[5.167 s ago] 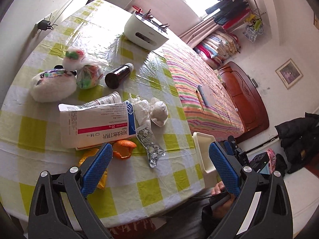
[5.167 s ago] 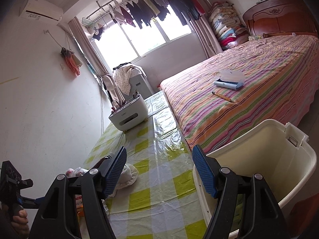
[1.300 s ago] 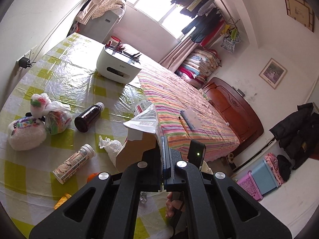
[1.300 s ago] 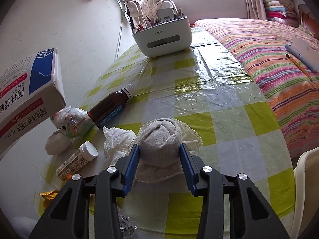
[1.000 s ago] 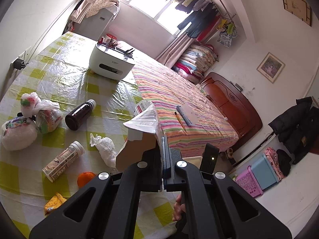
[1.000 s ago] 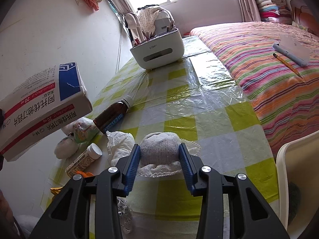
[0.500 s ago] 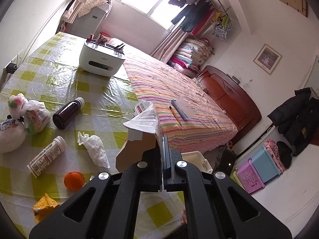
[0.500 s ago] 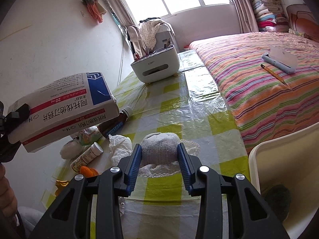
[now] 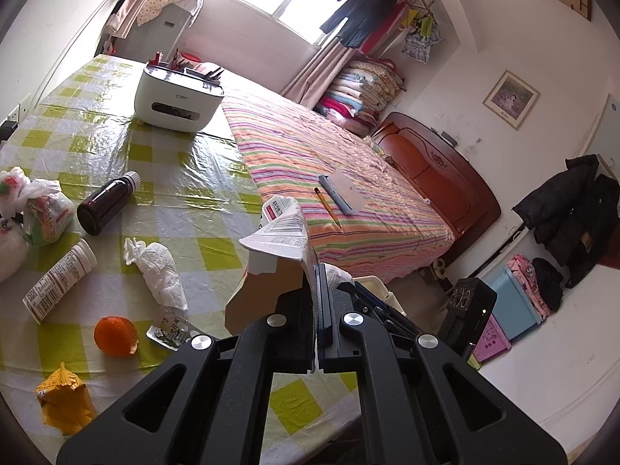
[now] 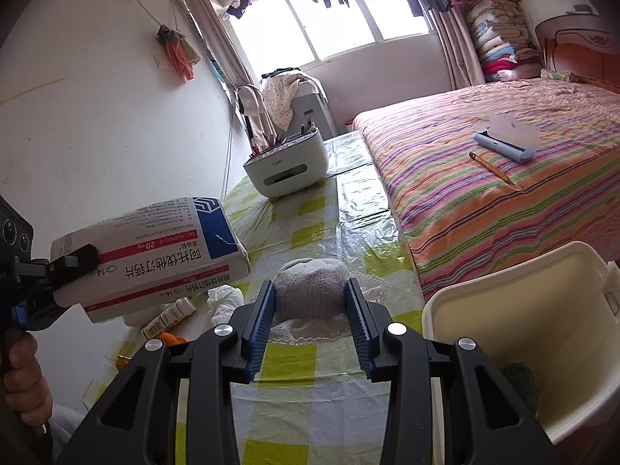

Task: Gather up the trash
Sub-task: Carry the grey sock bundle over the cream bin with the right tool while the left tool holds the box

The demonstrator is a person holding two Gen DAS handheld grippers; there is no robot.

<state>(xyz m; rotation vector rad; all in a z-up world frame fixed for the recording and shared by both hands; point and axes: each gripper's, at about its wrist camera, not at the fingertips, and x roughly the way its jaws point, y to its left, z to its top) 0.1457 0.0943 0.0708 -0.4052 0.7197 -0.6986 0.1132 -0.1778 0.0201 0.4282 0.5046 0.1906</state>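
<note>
My left gripper (image 9: 317, 290) is shut on a flattened white medicine box (image 9: 286, 240), held in the air above the table; the box also shows in the right wrist view (image 10: 155, 255). My right gripper (image 10: 310, 302) is shut on a grey balled sock with lace trim (image 10: 310, 294), lifted over the table's near end. A cream trash bin (image 10: 445, 310) stands open to the right of it, with something dark green at its bottom. On the checked table lie a crumpled tissue (image 9: 159, 271), an orange peel (image 9: 115, 336), a pill bottle (image 9: 58, 281), a brown bottle (image 9: 106, 209), a blister pack (image 9: 170, 329) and a yellow wrapper (image 9: 62, 403).
A white organiser box (image 9: 178, 100) stands at the table's far end. Tied plastic bags (image 9: 38, 209) lie at the left edge by the wall. A striped bed (image 9: 329, 162) runs along the table's right side, with a pencil and a small device on it.
Both grippers have risen and pulled back toward the table's near end. The sock has come off the table and the bin has come further into the right wrist view.
</note>
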